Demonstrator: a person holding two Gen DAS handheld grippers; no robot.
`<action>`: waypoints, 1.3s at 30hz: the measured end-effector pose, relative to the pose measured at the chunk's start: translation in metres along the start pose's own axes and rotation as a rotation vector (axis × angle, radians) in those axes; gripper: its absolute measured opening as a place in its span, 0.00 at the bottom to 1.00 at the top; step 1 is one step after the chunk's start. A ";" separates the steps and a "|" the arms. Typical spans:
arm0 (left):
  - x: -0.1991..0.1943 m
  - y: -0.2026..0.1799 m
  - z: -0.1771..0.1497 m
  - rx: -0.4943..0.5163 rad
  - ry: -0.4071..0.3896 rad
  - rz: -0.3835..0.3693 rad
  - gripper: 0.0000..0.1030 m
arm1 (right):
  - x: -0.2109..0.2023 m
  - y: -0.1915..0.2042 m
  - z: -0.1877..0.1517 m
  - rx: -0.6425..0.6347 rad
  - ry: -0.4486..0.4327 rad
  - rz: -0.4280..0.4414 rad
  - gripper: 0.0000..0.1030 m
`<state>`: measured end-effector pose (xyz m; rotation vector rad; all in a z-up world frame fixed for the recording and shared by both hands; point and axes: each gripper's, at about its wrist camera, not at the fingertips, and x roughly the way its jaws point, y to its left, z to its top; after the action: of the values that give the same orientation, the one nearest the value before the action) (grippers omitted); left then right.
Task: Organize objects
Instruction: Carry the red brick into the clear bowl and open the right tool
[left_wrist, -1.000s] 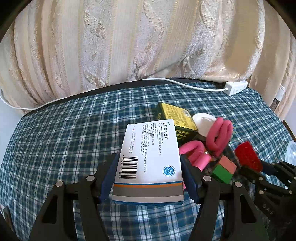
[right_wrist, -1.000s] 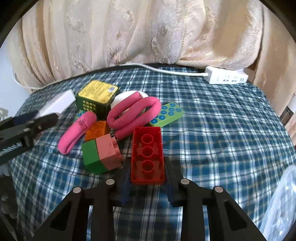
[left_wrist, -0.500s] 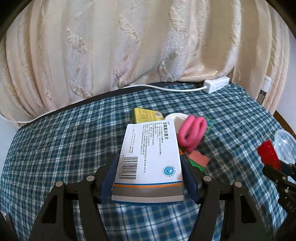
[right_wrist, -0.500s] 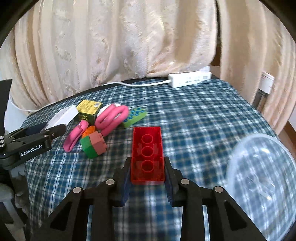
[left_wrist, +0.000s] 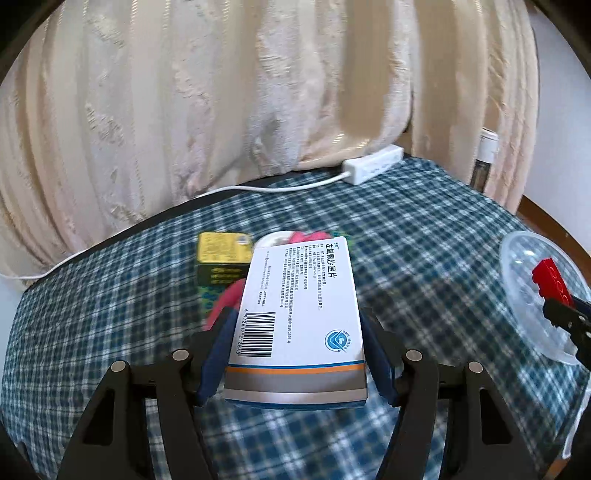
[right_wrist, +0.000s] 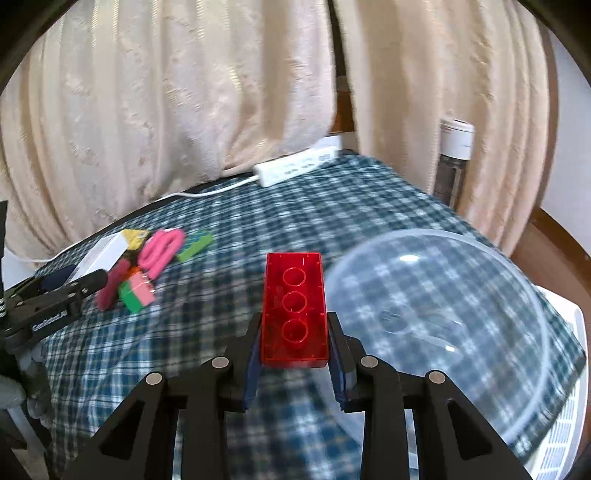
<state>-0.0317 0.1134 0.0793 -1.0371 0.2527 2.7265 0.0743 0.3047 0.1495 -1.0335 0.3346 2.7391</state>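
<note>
My left gripper (left_wrist: 297, 352) is shut on a white medicine box (left_wrist: 299, 314) with a barcode, held above the plaid tablecloth (left_wrist: 110, 314). My right gripper (right_wrist: 293, 341) is shut on a red transparent brick (right_wrist: 293, 306), its hollow underside facing up, just left of a clear plastic bowl (right_wrist: 443, 325). In the left wrist view the red brick (left_wrist: 552, 282) and the bowl (left_wrist: 528, 291) show at the far right. The loose pile lies at the left of the right wrist view: pink foam loops (right_wrist: 162, 251), a green-and-pink block (right_wrist: 136, 293), a green dotted piece (right_wrist: 195, 245).
A yellow-and-black box (left_wrist: 221, 258) sits behind the medicine box. A white power strip (right_wrist: 299, 166) with its cable lies at the table's back edge, under cream curtains (right_wrist: 184, 92). A bottle (right_wrist: 452, 162) stands at the back right. A white basket (right_wrist: 565, 406) sits beneath the bowl.
Both grippers have swung to the right with their loads. The pile has slid away to the left, and the clear bowl has come into view beside the red brick.
</note>
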 end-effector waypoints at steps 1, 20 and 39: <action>-0.001 -0.005 0.000 0.007 0.000 -0.007 0.65 | -0.002 -0.007 -0.001 0.013 -0.001 -0.010 0.32; -0.005 -0.088 0.008 0.112 0.009 -0.088 0.65 | -0.011 -0.086 -0.012 0.131 -0.018 -0.113 0.32; 0.024 -0.090 -0.011 0.050 0.139 -0.088 0.75 | -0.011 -0.138 -0.019 0.246 -0.037 -0.049 0.43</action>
<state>-0.0189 0.2008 0.0476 -1.1957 0.2889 2.5607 0.1300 0.4302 0.1240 -0.9123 0.6141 2.5879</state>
